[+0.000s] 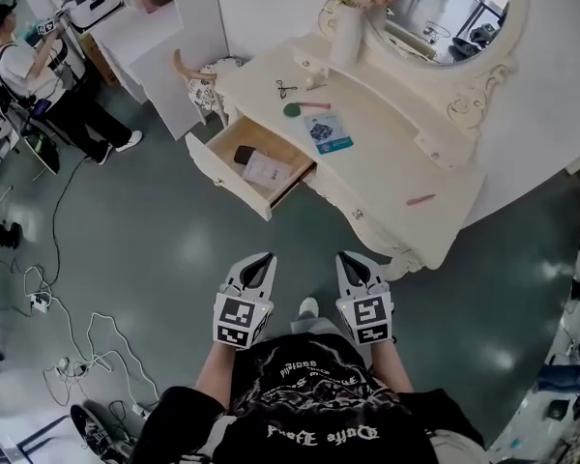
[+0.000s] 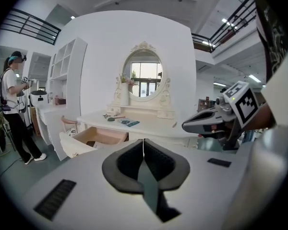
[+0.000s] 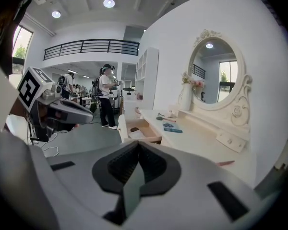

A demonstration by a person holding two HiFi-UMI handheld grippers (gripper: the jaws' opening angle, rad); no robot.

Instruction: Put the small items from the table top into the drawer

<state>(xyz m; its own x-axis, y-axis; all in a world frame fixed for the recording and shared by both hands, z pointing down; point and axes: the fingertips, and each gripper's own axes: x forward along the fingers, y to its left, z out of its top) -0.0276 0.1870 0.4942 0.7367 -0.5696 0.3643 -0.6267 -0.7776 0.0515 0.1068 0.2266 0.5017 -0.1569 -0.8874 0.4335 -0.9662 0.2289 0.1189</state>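
Note:
The white dressing table (image 1: 396, 153) stands ahead with its left drawer (image 1: 220, 167) pulled open. A black item (image 1: 244, 154) and a white sheet (image 1: 268, 170) lie in the drawer. On the top are scissors (image 1: 286, 89), a green-headed brush (image 1: 304, 108), a blue packet (image 1: 329, 133) and a pink pen (image 1: 420, 200). My left gripper (image 1: 263, 260) and right gripper (image 1: 348, 259) hang side by side over the floor, well short of the table. Both are shut and hold nothing; their pads meet in the left gripper view (image 2: 143, 145) and the right gripper view (image 3: 138, 147).
A vase of flowers (image 1: 348, 25) and an oval mirror (image 1: 464, 27) stand at the table's back. A chair (image 1: 201, 77) sits left of the table beside white shelving (image 1: 126, 27). A person (image 1: 39, 75) stands far left. Cables (image 1: 68, 341) trail over the floor.

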